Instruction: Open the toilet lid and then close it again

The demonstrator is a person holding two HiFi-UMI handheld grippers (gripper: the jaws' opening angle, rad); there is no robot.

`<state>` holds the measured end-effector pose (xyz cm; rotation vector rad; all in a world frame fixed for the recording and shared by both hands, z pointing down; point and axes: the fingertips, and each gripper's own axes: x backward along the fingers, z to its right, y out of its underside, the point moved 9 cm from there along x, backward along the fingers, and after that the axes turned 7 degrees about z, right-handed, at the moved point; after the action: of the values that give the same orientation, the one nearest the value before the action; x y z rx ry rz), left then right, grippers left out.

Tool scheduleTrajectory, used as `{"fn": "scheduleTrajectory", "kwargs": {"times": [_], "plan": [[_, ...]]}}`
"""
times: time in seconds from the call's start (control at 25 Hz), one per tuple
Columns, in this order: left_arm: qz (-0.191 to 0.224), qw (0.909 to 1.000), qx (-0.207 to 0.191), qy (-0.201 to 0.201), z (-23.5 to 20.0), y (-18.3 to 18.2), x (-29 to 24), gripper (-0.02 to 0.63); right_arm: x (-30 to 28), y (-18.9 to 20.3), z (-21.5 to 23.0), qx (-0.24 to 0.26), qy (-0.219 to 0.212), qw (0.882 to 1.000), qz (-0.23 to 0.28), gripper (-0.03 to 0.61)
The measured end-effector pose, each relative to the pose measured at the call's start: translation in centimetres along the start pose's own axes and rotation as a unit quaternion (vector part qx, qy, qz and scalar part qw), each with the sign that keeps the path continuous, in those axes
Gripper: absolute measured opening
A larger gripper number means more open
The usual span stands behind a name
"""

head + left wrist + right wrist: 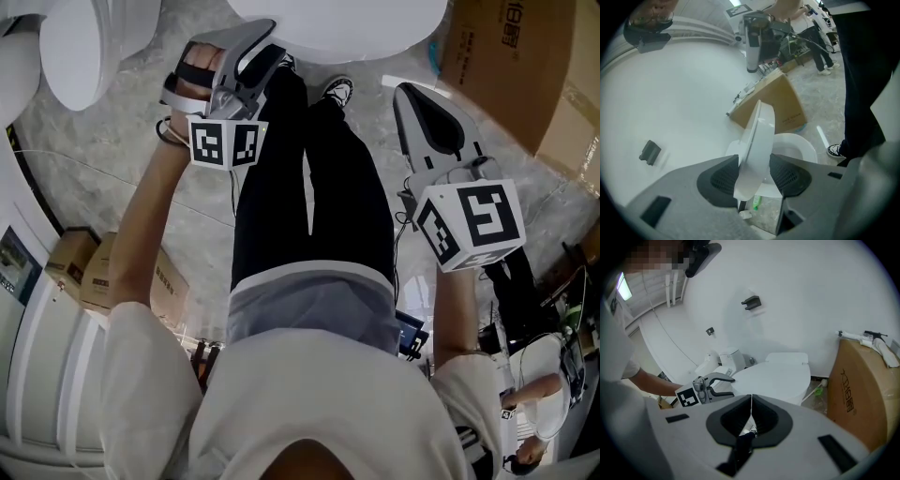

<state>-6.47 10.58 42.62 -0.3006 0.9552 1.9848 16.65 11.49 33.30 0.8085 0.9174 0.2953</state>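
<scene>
One lid (759,133) edge in left tongs (754,161)

We show the white oval toilet lid (780,378), tilted slightly above the bowl (799,146); its edge lies between the jaws of the left gripper (732,386).

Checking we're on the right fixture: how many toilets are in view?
3: the near toilet straight ahead, a second toilet behind it at left, and a third toilet left of that. More may be hidden.

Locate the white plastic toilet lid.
In the left gripper view, the white plastic toilet lid stands edge-on between the left gripper's jaws, over the white toilet bowl.
</scene>
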Motion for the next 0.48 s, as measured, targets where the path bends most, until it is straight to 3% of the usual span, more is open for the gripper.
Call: {"fn": "scheduleTrajectory", "kwargs": {"times": [0.48], "plan": [[-0.021,0.9997,-0.015,0.005,3.8,1.0,-0.7,0.204,-1.3,2.8,0.6,-0.012,-0.008,1.000,-0.022,0.011]]}}
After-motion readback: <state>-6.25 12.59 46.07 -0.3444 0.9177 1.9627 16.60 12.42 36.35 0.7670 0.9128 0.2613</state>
